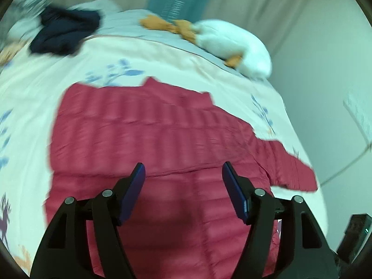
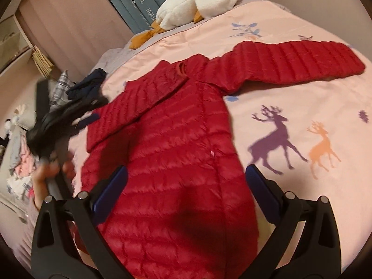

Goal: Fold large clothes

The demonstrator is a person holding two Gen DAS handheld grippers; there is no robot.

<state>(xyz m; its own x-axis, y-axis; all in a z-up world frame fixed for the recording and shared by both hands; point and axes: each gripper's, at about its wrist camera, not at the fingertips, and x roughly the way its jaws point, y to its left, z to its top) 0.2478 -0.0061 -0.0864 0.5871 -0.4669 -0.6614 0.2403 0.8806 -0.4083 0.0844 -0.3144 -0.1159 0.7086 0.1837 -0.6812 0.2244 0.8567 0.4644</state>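
A long red quilted down jacket (image 2: 176, 153) lies flat on the pink bedspread (image 2: 302, 88). One sleeve (image 2: 290, 62) stretches out to the right; the other (image 2: 130, 109) is folded across the body. My right gripper (image 2: 186, 174) hovers open over the jacket's lower part, nothing between its blue pads. My left gripper (image 1: 183, 176) is open too, above the jacket (image 1: 151, 134) body, blurred by motion. In the right wrist view the left gripper (image 2: 90, 118) shows as a dark blur at the jacket's left edge, with a hand (image 2: 46, 174) below it.
A white plush goose (image 2: 197, 2) with orange feet lies at the head of the bed. A dark navy garment (image 1: 62, 32) is bunched near the far corner. More clothes (image 2: 21, 162) pile up beside the bed. A wall (image 1: 325, 81) runs along the other side.
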